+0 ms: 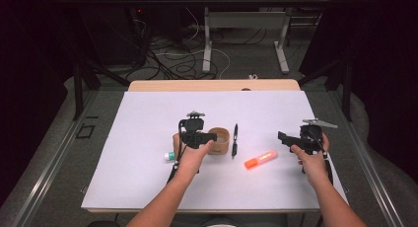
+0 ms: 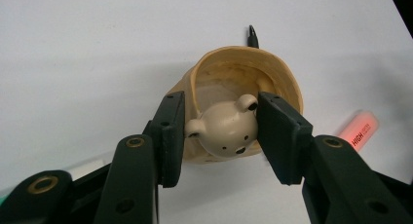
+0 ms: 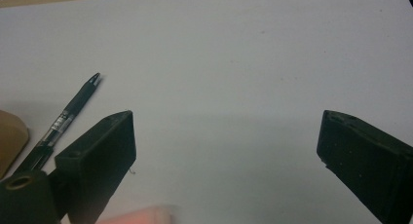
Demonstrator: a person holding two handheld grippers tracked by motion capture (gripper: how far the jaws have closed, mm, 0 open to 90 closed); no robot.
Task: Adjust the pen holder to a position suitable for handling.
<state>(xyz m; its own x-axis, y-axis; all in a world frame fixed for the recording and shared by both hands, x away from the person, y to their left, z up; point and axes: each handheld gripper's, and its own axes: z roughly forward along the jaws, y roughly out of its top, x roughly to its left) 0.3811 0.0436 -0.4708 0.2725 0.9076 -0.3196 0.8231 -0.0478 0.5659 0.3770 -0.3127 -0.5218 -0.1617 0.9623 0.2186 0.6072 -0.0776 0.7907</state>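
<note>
While the left gripper (image 2: 221, 131) reaches over the tan cup (image 2: 272, 73), its two black jaws press on either side of a small cream bear head (image 2: 226, 129), which sits at the near rim of that cup. The bear head (two round ears, dark eyes and a dark nose showing) is clamped between the jaw pads, one ear touching the right-hand pad in the left gripper view. In the high view the left gripper (image 1: 211, 136) sits just beside the cup (image 1: 221, 140), near the middle of the white table sheet (image 1: 148, 113), with the left hand (image 1: 190, 155) wrapped around its body.

A black pen (image 1: 234, 140) lies just to the right of the cup, apart from it, pointing away from the person. Farther right, an orange highlighter (image 1: 261, 159) lies at a slant on the sheet, between the pen and the right hand (image 1: 309, 158). A small white and green object (image 1: 170, 156) peeks out just left of the left hand; what it is cannot be told.

The right gripper (image 3: 226, 141) hovers over bare sheet with its jaws spread wide and nothing between them. In its own view the pen (image 3: 68, 118) lies off to the left and a blurred orange shape (image 3: 141, 216) sits at the bottom edge. In the high view the right gripper (image 1: 282, 137) stands well apart from the cup, right of the highlighter.
</note>
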